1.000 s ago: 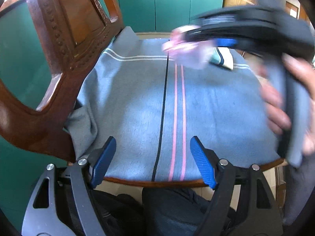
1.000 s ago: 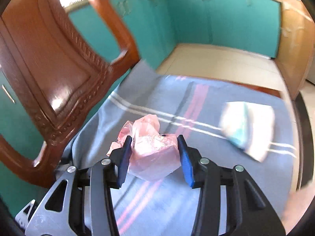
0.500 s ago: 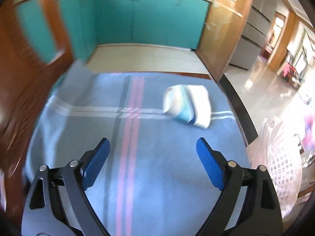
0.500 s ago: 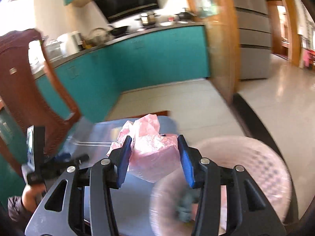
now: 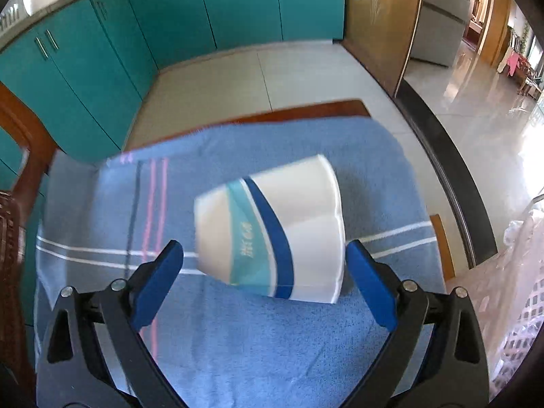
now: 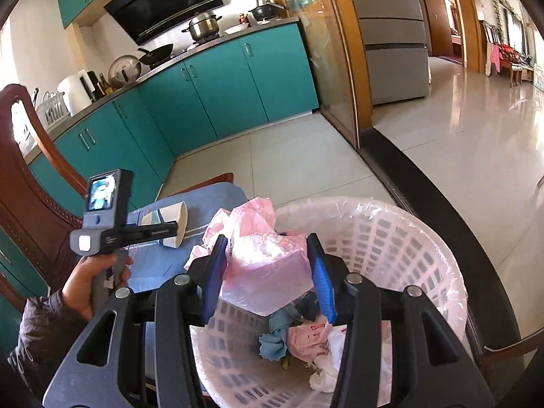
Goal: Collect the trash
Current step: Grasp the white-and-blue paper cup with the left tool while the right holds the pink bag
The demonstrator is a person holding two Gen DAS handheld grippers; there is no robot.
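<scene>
A white paper cup [image 5: 272, 231] with blue and teal bands lies on its side on the blue towel [image 5: 238, 340] over the chair seat. My left gripper [image 5: 263, 277] straddles it, jaws still opening, pads apart from the cup's ends. In the right wrist view the cup [image 6: 171, 221] shows behind the left gripper's body. My right gripper [image 6: 268, 273] is shut on a crumpled pink plastic bag [image 6: 261, 258], held over the white lined basket [image 6: 408, 238] that holds several scraps.
The carved wooden chair back [image 6: 30, 183] rises at the left. Teal cabinets [image 5: 170, 23] stand beyond a tiled floor. The basket's rim [image 5: 523, 272] sits just right of the seat. A hand [image 6: 91, 282] grips the left tool.
My left gripper swung right across the towel onto the cup and widened its jaws. My right gripper carried the pink bag off the seat to above the basket.
</scene>
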